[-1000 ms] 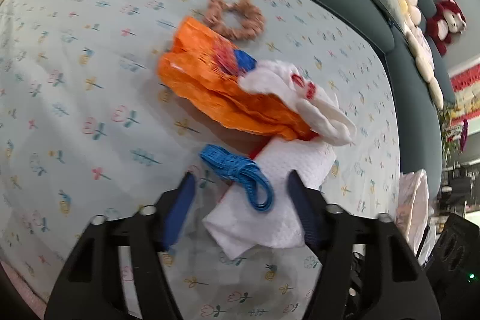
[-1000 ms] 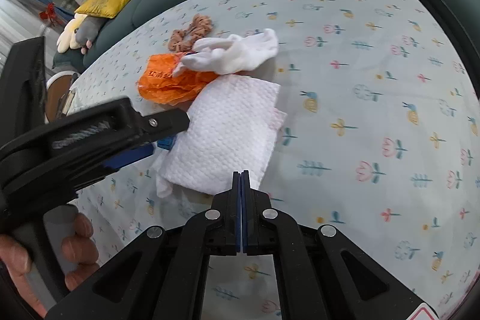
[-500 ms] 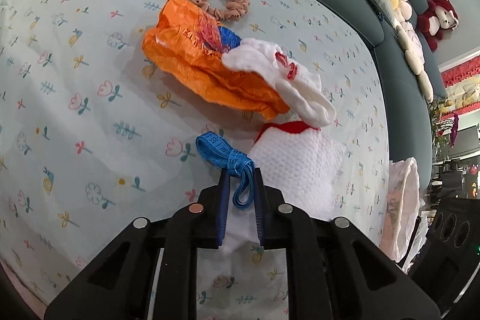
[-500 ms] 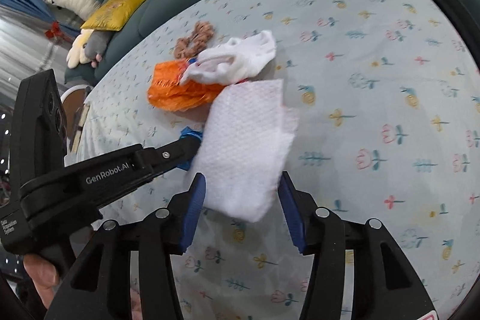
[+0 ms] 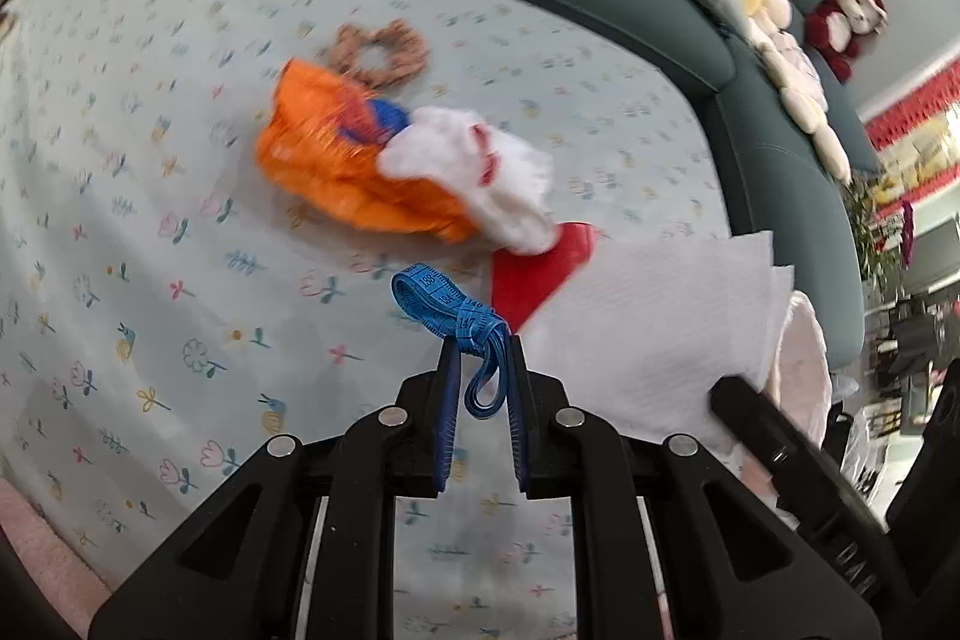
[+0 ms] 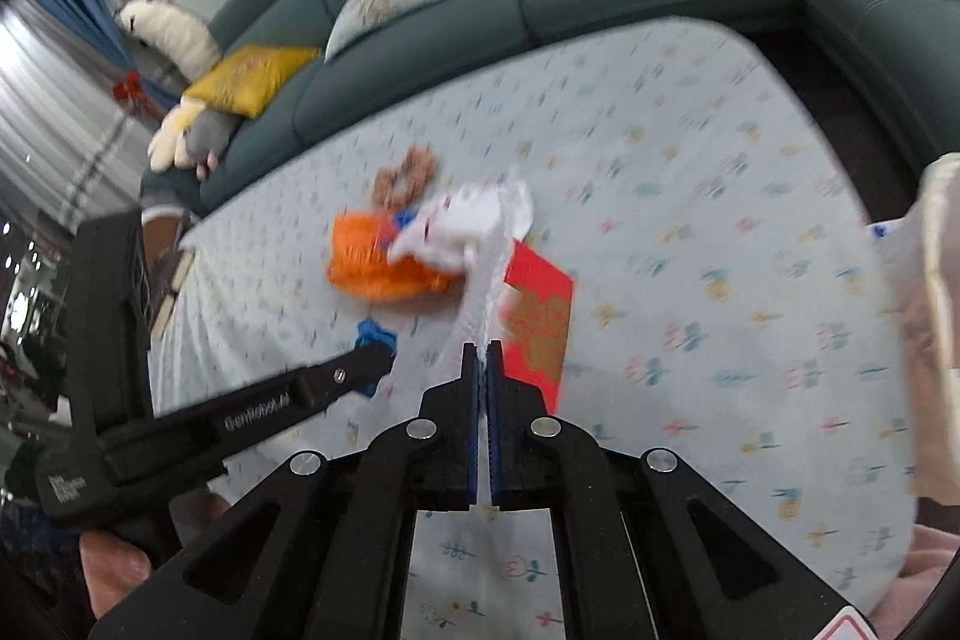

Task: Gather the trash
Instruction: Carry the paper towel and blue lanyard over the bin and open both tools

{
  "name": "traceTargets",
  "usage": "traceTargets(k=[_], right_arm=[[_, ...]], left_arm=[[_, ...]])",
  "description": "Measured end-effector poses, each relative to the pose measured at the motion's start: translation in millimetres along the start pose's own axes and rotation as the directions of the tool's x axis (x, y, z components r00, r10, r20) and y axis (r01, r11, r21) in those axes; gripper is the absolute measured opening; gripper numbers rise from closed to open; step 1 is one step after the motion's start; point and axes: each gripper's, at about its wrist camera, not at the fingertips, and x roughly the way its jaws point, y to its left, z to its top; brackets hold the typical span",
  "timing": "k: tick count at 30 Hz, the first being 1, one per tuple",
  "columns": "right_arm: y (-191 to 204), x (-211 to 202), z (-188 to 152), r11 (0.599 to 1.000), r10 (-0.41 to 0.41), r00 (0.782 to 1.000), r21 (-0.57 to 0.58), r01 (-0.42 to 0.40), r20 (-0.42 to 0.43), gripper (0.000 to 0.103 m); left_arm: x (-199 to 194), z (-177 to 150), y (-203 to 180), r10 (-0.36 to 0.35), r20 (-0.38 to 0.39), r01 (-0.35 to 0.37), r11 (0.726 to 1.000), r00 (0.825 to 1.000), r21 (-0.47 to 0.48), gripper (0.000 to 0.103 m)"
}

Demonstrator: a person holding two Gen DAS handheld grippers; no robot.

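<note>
Left fingers (image 5: 480,358) pinch blue tape measure (image 5: 447,307), right fingers (image 6: 482,352) white paper towel (image 6: 489,274) beside orange wrapper (image 5: 336,166).

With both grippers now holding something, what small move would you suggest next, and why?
Probably lift both clear: the left gripper pinches the blue measuring tape, the right gripper the white paper towel, whose far end still drapes over the red envelope.
</note>
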Motion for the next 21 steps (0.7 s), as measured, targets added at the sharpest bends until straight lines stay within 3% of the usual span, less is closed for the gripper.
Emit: traceTargets(k=[10,21], right_arm=[[-47,-78,6,0.997,-0.041,0.989,0.067,0.031,0.145,0.003],[-108,-147,-4,0.986,-0.095,0.962,0.156,0.056,0.256,0.003]], left_arm=[[-24,-22,-73,-0.036,0.040,0.030,0.991,0.999,0.132,0.014],[-26,-61,-159,-0.069,0.023,0.060,0.955,0.997,0.292,0.014]])
